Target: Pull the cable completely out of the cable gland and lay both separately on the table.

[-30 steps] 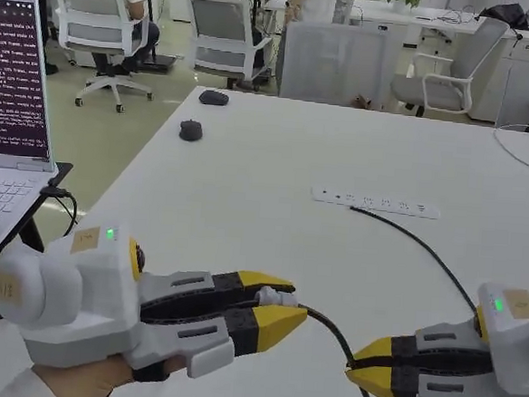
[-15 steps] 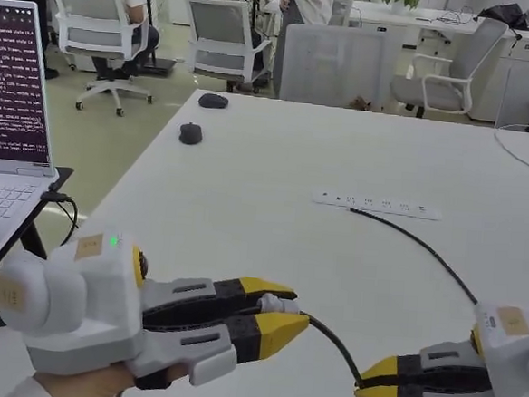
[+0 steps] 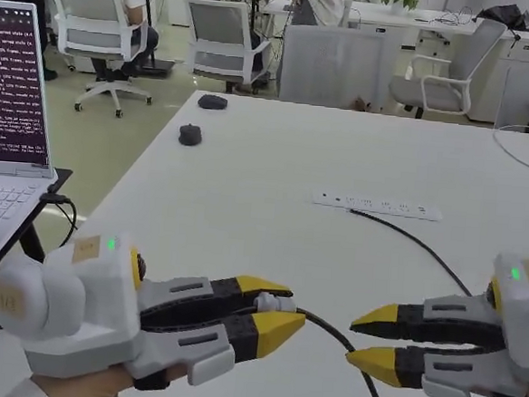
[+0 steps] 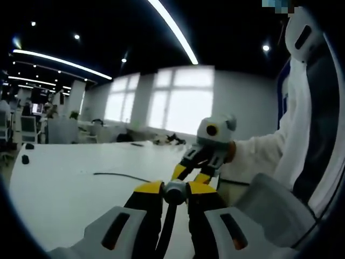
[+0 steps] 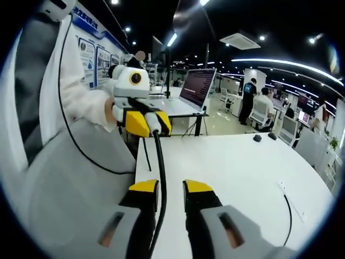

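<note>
The left gripper [image 3: 295, 302] is clamped on the cable gland [image 3: 272, 301], and the cable [image 3: 325, 324] runs from it between the right gripper's [image 3: 356, 341] parted, empty jaws, so pulling it out and laying both on the table [image 3: 272, 217] is not yet done.

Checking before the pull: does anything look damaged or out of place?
Nothing stands out. The left gripper grips the gland, the cable runs from it unkinked and passes between the fingers of the open right gripper.
</note>
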Demonstrator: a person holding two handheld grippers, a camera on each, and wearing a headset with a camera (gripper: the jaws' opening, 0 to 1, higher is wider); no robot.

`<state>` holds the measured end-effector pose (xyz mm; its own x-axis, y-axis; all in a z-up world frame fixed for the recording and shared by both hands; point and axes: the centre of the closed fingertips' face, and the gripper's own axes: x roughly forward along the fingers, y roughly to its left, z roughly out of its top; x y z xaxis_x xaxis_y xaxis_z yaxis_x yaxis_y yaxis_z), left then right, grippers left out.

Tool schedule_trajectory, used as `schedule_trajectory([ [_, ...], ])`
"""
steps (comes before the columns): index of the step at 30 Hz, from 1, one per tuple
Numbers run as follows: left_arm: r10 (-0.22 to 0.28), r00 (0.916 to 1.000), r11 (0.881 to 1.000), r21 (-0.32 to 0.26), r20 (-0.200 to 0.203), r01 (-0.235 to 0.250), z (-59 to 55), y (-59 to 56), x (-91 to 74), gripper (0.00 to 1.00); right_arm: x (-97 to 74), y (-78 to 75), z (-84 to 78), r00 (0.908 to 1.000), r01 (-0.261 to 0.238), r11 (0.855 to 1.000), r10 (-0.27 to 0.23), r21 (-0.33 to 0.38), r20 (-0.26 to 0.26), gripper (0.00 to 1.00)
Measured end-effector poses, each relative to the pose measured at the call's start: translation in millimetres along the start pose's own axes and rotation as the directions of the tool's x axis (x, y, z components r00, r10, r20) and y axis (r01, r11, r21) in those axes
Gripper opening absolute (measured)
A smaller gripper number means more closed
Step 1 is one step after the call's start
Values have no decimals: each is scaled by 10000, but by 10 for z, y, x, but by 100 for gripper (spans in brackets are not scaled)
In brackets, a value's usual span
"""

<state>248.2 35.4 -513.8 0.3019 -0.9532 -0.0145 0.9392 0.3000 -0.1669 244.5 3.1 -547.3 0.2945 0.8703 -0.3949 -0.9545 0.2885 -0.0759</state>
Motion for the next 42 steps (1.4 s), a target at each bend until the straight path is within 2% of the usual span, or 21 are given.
schedule_trajectory([
  [3, -126, 9999, 9999, 43, -45, 126, -9, -25, 11, 17, 52, 79, 161, 9995, -298, 9987, 303, -418, 105, 17],
  [6, -195, 9998, 9998, 34, -9, 195, -2, -42, 12, 17, 112, 112, 211, 9991, -420, 9968, 423, -686, 29, 16],
  [9, -279, 9996, 9996, -18, 80, 279, 10, -54, 9, 17, 161, 131, 184, 9983, -582, 9955, 580, -748, -41, 12],
  [12, -228, 9997, 9997, -93, 63, 228, 0, -38, 4, 17, 173, 157, 168, 9972, -745, 9934, 745, -875, -30, 3],
  [14, -236, 9997, 9992, -311, 44, 238, -10, -29, -9, 18, 177, 140, 169, 9979, -644, 9935, 650, -939, 26, 3],
  [21, -218, 9997, 9996, -164, -108, 216, -31, -52, 23, 18, 145, 84, 158, 9989, -472, 9929, 472, -1096, -27, 3],
  [24, -187, 9991, 9991, -388, -380, 172, -74, -35, 19, 18, 149, 79, 118, 9989, -449, 9920, 427, -1184, -209, 3],
  [27, -138, 9995, 9998, -179, -275, 133, -46, -50, 21, 18, 155, 84, 75, 9985, -464, 9914, 425, -1226, -345, 3],
  [32, -123, 9999, 9999, -109, -73, 123, -11, -42, 14, 17, 139, 79, 63, 9989, -424, 9919, 400, -1201, -225, 2],
  [38, -44, 9995, 9999, -129, 312, 48, 64, -8, -20, 17, 132, 60, -42, 9989, -321, 9931, 279, -1128, -388, 2],
  [42, 38, 9993, 9999, -130, 382, -33, 85, -5, -15, 17, 122, 33, -131, 9990, -260, 9960, 228, -852, -381, 2],
])
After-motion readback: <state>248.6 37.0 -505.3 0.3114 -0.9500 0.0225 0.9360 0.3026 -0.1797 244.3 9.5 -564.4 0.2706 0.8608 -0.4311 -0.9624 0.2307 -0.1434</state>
